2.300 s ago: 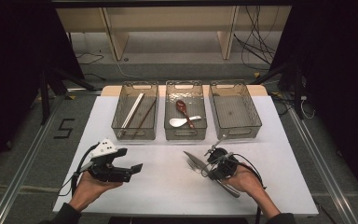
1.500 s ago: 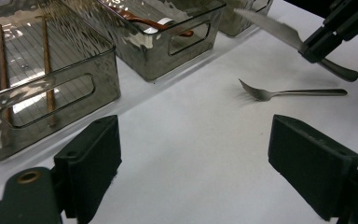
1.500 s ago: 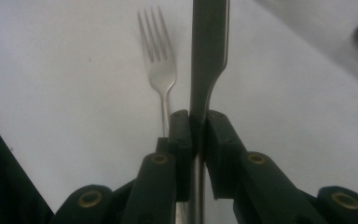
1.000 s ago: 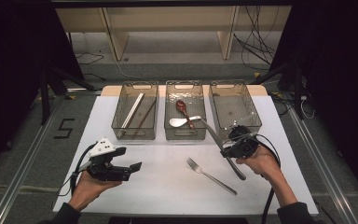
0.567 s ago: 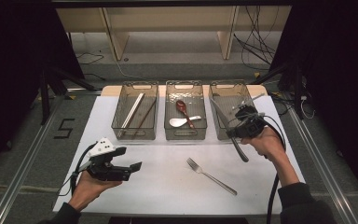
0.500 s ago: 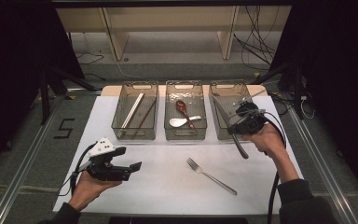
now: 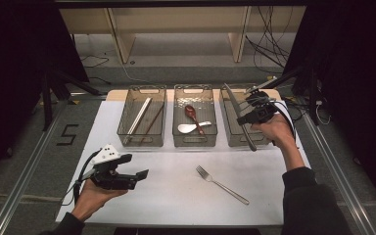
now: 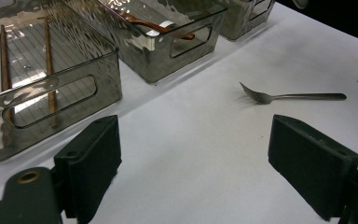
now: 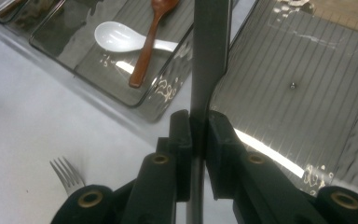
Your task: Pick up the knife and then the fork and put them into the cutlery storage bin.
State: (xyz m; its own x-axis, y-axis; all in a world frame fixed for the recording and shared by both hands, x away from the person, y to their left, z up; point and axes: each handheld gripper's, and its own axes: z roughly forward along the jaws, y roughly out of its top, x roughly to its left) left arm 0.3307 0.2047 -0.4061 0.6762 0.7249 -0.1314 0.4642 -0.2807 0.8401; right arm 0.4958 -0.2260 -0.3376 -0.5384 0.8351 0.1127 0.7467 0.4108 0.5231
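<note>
A table knife (image 7: 238,116) is clamped upright-tilted in my right gripper (image 7: 245,119), above the front of the empty right bin (image 7: 229,139). In the right gripper view the pads (image 9: 181,135) press on the knife (image 9: 209,46) near where blade meets handle, with the right bin (image 9: 298,70) below. A fork (image 7: 223,185) lies on the white table, in front of the bins. My left gripper (image 7: 141,174) rests at the front left, jaws wide open with nothing between them (image 8: 193,158); the fork (image 8: 293,97) lies beyond it.
The middle bin (image 7: 194,143) holds a white spoon (image 7: 191,128) and a brown wooden spoon (image 7: 192,113). The left bin (image 7: 142,143) holds white and brown chopsticks (image 7: 139,115). The table's edges run close on both sides.
My right gripper has carried the knife from the front of the table up and back to above the right bin. The fork stays where it lay. The left gripper has not moved.
</note>
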